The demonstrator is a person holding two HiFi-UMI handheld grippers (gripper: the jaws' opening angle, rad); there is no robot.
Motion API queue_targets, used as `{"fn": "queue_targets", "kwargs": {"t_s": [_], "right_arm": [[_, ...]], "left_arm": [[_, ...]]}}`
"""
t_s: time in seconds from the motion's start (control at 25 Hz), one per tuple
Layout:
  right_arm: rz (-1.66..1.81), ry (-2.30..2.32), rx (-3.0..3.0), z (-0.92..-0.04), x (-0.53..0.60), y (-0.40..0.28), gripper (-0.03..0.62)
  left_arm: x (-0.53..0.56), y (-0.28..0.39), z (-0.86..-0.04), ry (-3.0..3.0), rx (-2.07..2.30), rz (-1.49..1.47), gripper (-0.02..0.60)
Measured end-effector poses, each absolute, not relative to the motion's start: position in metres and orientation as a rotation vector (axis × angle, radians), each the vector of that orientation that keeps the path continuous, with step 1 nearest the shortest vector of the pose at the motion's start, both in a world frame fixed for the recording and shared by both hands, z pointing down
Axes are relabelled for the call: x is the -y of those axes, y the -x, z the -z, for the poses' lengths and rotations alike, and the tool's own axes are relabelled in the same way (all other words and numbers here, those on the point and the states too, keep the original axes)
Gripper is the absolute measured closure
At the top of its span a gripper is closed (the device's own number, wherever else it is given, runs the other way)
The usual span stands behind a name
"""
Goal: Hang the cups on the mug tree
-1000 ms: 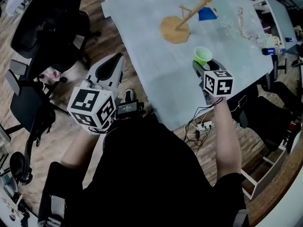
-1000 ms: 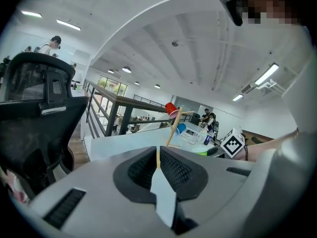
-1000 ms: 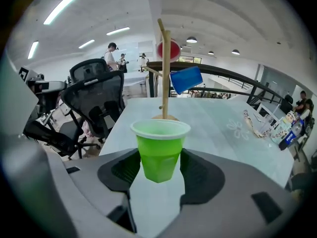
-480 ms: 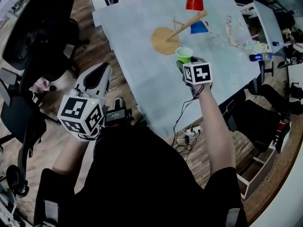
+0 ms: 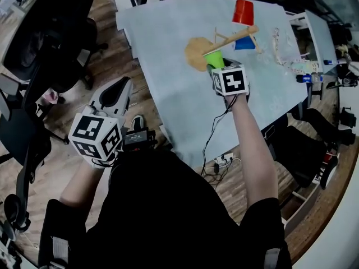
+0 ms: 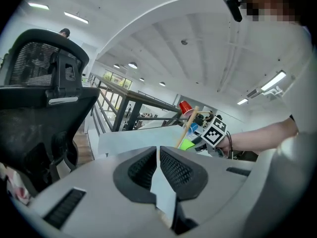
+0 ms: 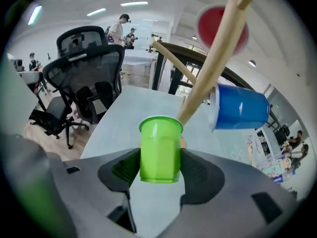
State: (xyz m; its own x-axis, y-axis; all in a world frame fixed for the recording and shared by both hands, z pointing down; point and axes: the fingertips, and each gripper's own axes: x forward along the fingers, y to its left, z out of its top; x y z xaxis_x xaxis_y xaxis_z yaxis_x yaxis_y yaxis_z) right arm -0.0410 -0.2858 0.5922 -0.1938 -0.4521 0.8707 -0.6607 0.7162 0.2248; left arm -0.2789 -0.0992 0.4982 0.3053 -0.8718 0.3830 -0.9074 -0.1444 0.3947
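A wooden mug tree [image 5: 233, 37] stands on its round base [image 5: 194, 52] at the far side of the table. A red cup [image 5: 243, 12] sits on its top and a blue cup [image 5: 244, 42] hangs on a side peg. My right gripper [image 5: 216, 66] is shut on a green cup [image 5: 213, 58], held right beside the tree's base. In the right gripper view the green cup [image 7: 159, 150] sits between the pads, mouth towards the slanted trunk [image 7: 213, 58], with the blue cup [image 7: 240, 107] to the right. My left gripper [image 5: 124, 86] hangs shut and empty off the table's left side.
The pale table [image 5: 162, 49] has small clutter along its right edge [image 5: 303, 66]. Black office chairs [image 5: 50, 32] stand on the wooden floor to the left. Cables and a power strip [image 5: 221, 158] lie under the table's near edge.
My right gripper has carried the green cup forward across the table, up to the mug tree's base. The left gripper has hardly moved.
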Motion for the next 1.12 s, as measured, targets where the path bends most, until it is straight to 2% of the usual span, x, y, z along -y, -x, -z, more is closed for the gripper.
{"fn": "queue_targets", "kwargs": {"t_s": [0.8, 1.12], "right_arm": [[-0.175, -0.862, 1.901, -0.582, 0.284, 0.053, 0.318], [-0.195, -1.041, 2.095, -0.518, 0.269, 0.039, 0.318]], "left_arm": [[0.099, 0.264, -0.508, -1.999, 1.535, -0.084, 0.551], [0.099, 0.256, -0.5, -2.039, 1.542, -0.127, 0.551]]}}
